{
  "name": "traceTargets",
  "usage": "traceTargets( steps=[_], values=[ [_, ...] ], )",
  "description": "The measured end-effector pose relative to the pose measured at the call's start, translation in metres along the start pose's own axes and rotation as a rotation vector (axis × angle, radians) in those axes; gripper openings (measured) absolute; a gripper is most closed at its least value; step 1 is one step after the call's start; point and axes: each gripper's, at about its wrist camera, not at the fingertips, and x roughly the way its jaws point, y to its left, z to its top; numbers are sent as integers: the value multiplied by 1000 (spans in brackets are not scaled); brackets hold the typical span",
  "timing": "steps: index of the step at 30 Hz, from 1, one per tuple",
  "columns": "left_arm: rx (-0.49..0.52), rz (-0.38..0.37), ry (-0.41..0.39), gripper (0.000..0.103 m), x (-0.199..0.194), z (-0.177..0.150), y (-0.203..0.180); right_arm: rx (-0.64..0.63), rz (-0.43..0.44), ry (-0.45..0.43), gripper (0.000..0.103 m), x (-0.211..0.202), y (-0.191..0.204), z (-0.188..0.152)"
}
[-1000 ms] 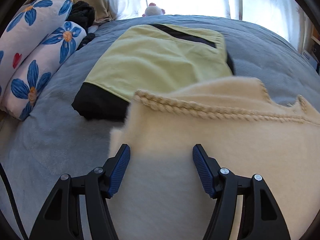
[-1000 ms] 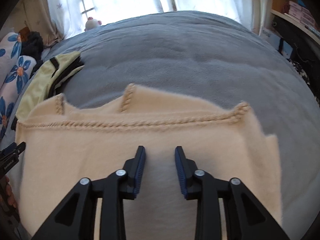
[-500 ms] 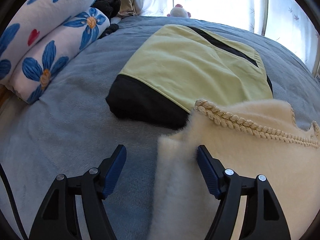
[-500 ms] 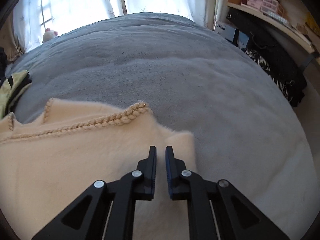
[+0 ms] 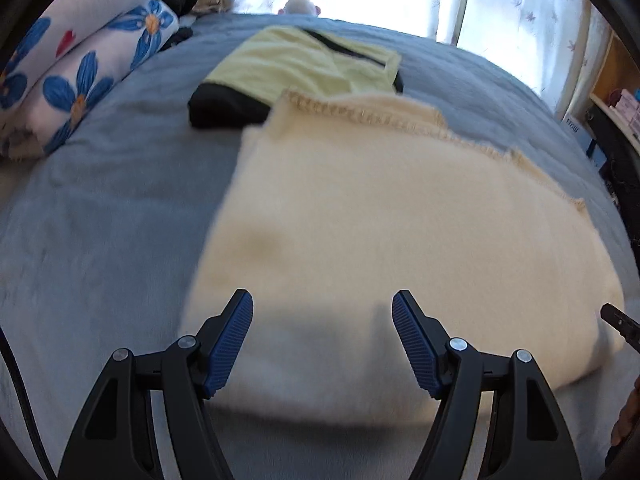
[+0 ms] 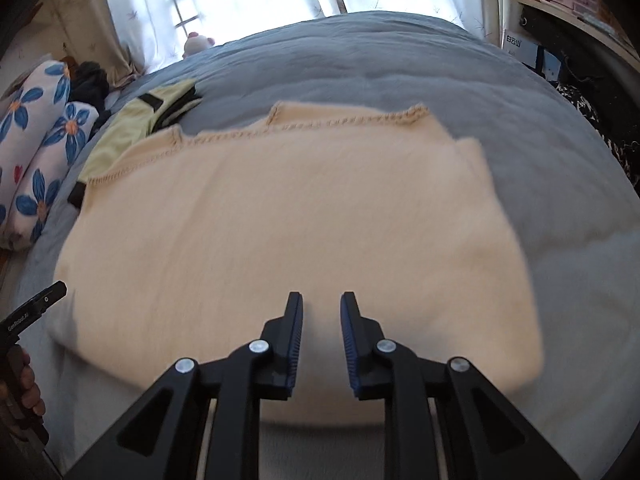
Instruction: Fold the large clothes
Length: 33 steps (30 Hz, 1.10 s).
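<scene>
Already folded into a thick rectangle, the fluffy cream knit sweater with braided trim (image 5: 400, 232) lies mid-bed on the grey-blue blanket (image 6: 360, 60), just beside a folded pale-yellow-and-black garment (image 5: 304, 64), while the left gripper (image 5: 322, 340) hovers spread and the right gripper (image 6: 320, 340), nearly closed, is opening, both empty, so little folding seems left.

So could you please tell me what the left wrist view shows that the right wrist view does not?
Only the left wrist view shows the left tool with its jaws wide apart and nothing between them. Only the right wrist view shows the right tool, its jaws opening and empty, and the white box by the shelf. Both show the cream sweater folded on the grey bed, the yellow-green garment, the floral pillows and the plush toy.
</scene>
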Motion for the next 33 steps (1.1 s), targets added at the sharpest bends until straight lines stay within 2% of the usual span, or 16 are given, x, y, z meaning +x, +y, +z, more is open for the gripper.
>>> traceTargets(
  steps=[3,8,12,16,33],
  values=[
    [-27,45,25,71,8,-16,6,-2,-50,13,19,6,-9,-20],
    [-24,73,-23,72,5,-31,17,90,-102,-10,19,-2,-49,-37],
    [-34,119,-38,72,4,-35,13,222,-54,-23,19,-8,-75,-50],
    [-29,150,-40,72,3,-36,8,232,-83,-24,19,-6,-71,-51],
    [-64,106,-35,78,6,-37,14,192,-205,-43,21,4,-51,-57]
  ],
)
